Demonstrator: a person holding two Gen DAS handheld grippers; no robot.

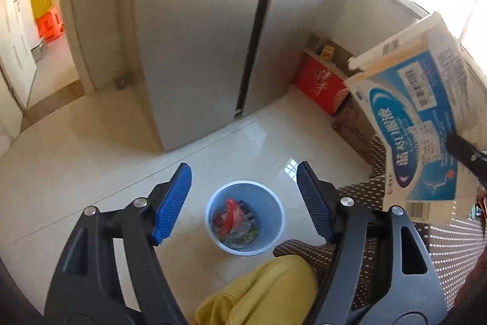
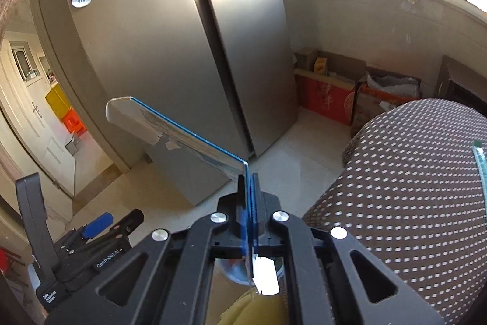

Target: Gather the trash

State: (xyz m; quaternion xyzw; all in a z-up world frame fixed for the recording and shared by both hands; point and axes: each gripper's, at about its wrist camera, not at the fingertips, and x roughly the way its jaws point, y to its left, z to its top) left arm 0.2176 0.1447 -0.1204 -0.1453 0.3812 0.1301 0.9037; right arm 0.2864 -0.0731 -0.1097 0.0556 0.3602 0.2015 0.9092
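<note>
A light blue trash bin (image 1: 245,217) stands on the tiled floor, holding several colourful wrappers. My left gripper (image 1: 243,197) is open and empty, high above the bin, which shows between its blue pads (image 1: 172,201). My right gripper (image 2: 250,188) is shut on a flattened blue and white carton (image 2: 182,133), seen edge-on. The same carton (image 1: 423,130) hangs at the right of the left wrist view, above and to the right of the bin, with a black finger (image 1: 465,154) on it. The left gripper (image 2: 97,224) shows low left in the right wrist view.
A steel fridge (image 1: 201,20) stands behind the bin. Red and brown boxes (image 1: 322,84) lean by the wall under a window. A table with a brown dotted cloth (image 2: 411,188) is at the right. A yellow cloth (image 1: 261,291) lies below. A doorway (image 1: 39,29) opens at left.
</note>
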